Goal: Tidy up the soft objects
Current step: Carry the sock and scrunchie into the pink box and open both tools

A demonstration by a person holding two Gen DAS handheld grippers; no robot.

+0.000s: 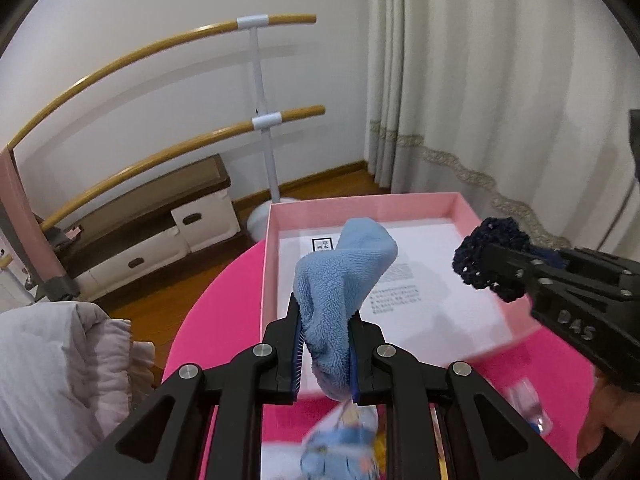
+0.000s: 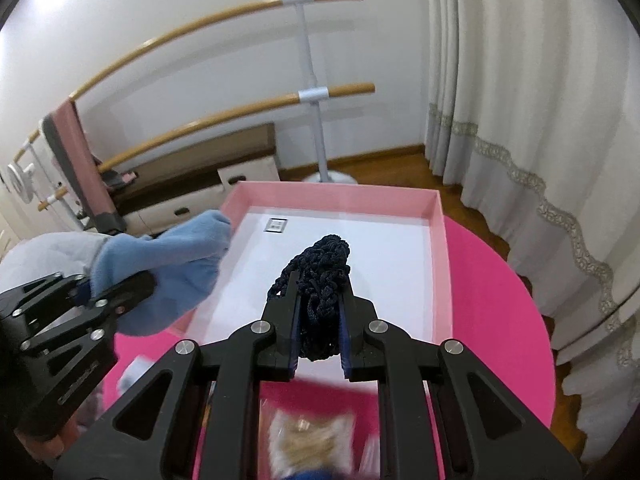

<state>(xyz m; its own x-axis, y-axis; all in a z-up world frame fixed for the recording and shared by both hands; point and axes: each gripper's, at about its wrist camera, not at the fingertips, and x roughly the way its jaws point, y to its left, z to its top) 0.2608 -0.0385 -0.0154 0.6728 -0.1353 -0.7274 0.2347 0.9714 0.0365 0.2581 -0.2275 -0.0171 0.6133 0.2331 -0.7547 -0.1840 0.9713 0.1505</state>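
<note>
My left gripper (image 1: 325, 312) is shut on a light blue fluffy cloth (image 1: 344, 272) that stands up out of the jaws above the near left part of a pink box (image 1: 360, 204). The right wrist view shows that blue cloth (image 2: 176, 264) and the left gripper (image 2: 132, 286) at the left. My right gripper (image 2: 319, 300) is shut on a dark navy braided bundle (image 2: 320, 276), held over the box's white floor (image 2: 380, 264). From the left wrist view the navy bundle (image 1: 486, 252) and right gripper (image 1: 494, 264) appear at the right.
The pink box (image 2: 336, 194) sits on a round pink table (image 2: 492, 292). Blurred small packets (image 2: 310, 436) lie on the table below the grippers. A grey-white quilt (image 1: 60, 360) lies left. Wooden barre rails (image 1: 168, 148), a low drawer unit (image 1: 160, 236) and curtains (image 1: 480, 100) stand behind.
</note>
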